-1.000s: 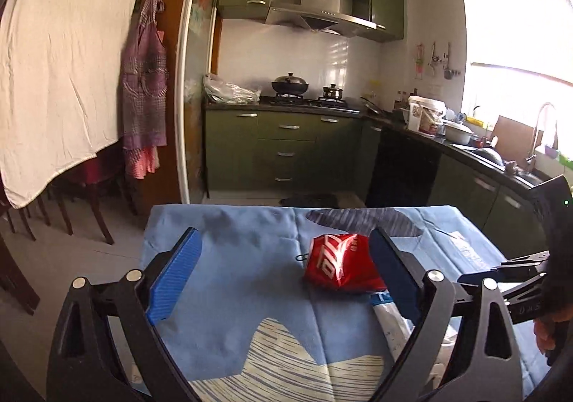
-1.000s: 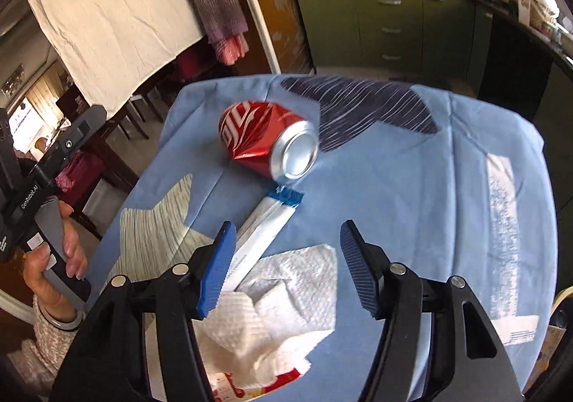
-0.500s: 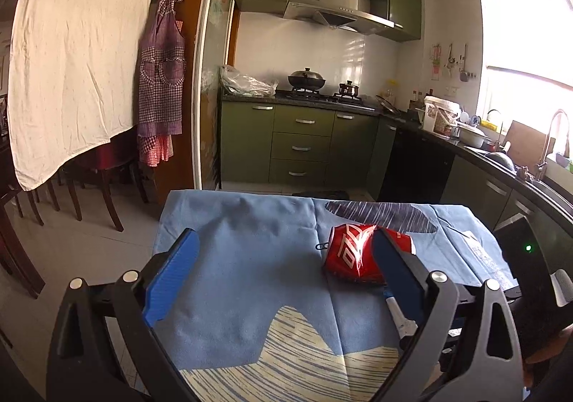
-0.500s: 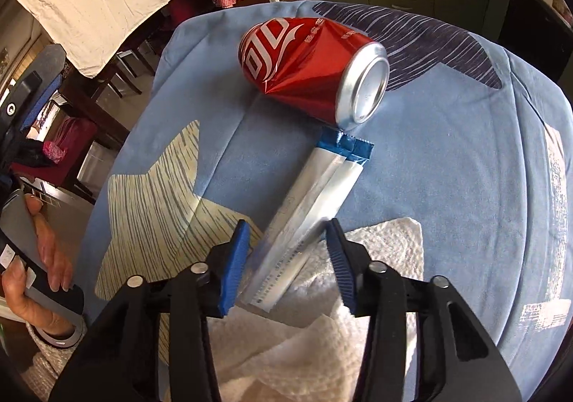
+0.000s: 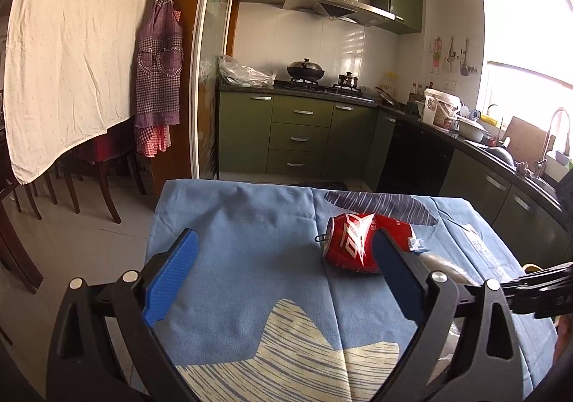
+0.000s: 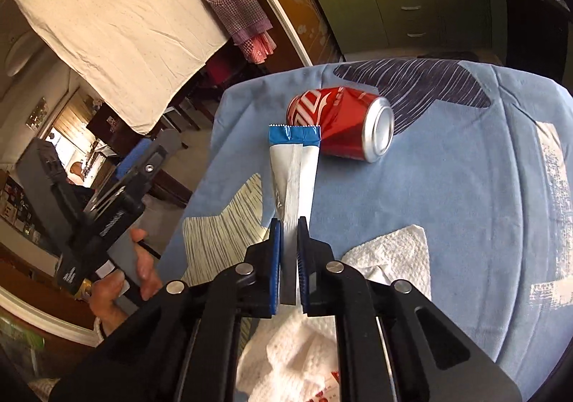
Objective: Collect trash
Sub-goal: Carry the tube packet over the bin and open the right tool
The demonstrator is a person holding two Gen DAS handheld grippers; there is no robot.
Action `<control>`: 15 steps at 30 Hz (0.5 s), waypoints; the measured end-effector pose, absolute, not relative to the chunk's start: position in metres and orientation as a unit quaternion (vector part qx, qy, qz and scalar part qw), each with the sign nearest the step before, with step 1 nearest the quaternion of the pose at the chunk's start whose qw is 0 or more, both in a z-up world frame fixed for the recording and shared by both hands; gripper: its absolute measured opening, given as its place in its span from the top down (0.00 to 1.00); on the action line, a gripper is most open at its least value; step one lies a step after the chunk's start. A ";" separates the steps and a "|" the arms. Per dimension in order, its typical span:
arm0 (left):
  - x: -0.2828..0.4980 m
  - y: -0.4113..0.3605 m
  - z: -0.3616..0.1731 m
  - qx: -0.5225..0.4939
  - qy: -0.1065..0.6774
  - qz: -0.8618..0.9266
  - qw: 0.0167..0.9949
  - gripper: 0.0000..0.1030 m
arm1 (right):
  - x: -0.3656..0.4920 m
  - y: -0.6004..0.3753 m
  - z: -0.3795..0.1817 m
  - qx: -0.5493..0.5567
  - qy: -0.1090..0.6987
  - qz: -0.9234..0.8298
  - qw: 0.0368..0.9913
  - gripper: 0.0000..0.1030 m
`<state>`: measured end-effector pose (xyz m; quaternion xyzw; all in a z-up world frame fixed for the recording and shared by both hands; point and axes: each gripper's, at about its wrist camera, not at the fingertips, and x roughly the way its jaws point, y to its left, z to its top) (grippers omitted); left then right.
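Trash lies scattered on a tabletop (image 6: 465, 208) covered with a blue cloth printed with pale and dark star shapes. The right tool (image 6: 289, 223) has just been closing, and its blue pads now pinch the near end of a long silver wrapper (image 6: 295, 169) with a blue serrated top; the wrapper sticks out forward from the jaws, lifted off the cloth, its blue end overlapping a crushed red can (image 6: 340, 122) in this view. That can rests on its side toward the far edge of the tabletop, its silver bottom facing the right tool. A crumpled white paper towel (image 6: 390, 258) sits near the near edge, below and to the right of the clamped pads, with a bit of red-printed packaging showing under it.

The left tool (image 5: 283, 276) hovers with its jaws wide apart and nothing between them; the can (image 5: 352, 241) lies just beyond its right finger. In the right wrist view, a hand (image 6: 121, 280) grips the left tool's handle past the left edge of the tabletop.
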<state>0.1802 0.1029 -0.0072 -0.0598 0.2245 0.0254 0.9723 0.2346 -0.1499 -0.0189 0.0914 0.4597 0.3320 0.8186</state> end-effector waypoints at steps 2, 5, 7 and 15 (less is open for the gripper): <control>0.182 0.101 -0.008 -0.056 0.228 0.023 0.972 0.10 | 0.221 -0.182 -0.007 0.095 0.439 0.313 0.837 0.91; 0.183 0.096 -0.010 -0.046 0.230 0.022 0.972 0.10 | 0.200 -0.251 0.010 0.095 0.396 0.231 0.884 0.91; 0.182 0.093 -0.010 -0.040 0.231 0.021 0.972 0.10 | 0.187 -0.301 0.015 0.095 0.377 0.161 0.907 0.91; 0.181 0.083 -0.014 -0.024 0.234 0.013 0.972 0.10 | 0.176 -0.472 -0.036 0.091 0.407 -0.103 0.903 0.90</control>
